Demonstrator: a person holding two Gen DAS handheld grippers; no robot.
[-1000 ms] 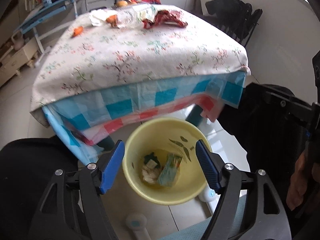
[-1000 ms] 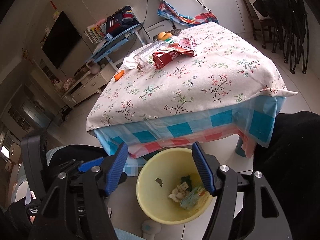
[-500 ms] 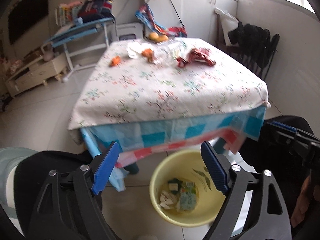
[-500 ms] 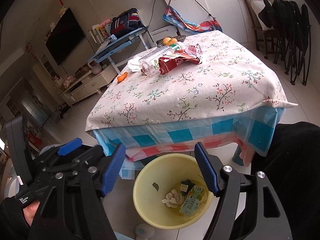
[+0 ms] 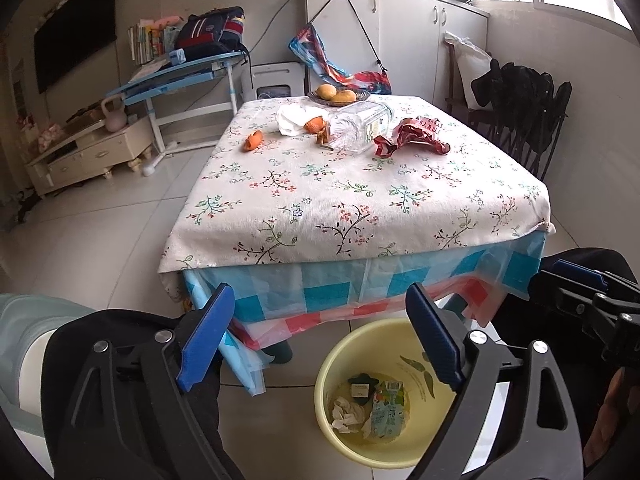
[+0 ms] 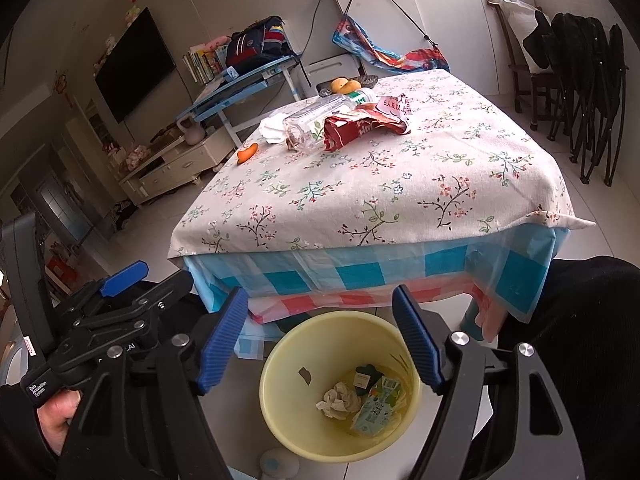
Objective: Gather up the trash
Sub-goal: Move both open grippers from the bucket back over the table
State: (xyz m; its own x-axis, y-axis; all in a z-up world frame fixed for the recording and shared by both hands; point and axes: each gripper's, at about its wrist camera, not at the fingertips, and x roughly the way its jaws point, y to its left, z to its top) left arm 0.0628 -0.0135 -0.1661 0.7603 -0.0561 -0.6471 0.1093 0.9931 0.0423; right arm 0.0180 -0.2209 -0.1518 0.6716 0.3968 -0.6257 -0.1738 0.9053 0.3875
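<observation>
Right now the table point(image 5: 360, 200) is carrying the trash along its far edge: clear bottle point(image 5: 356, 126), red wrapper point(image 5: 412, 136), white tissue point(image 5: 290, 118), orange peel point(image 5: 254, 140). Below its near edge the yellow bin point(image 6: 280, 392) is sitting. I am opening my left tongs point(image 5: 320, 344) and right tongs point(image 6: 320, 344), both grasping nothing.

Both the left gripper point(image 5: 320, 338) and right gripper point(image 6: 318, 340) (nothing between them) are opening, angled downward.
</observation>
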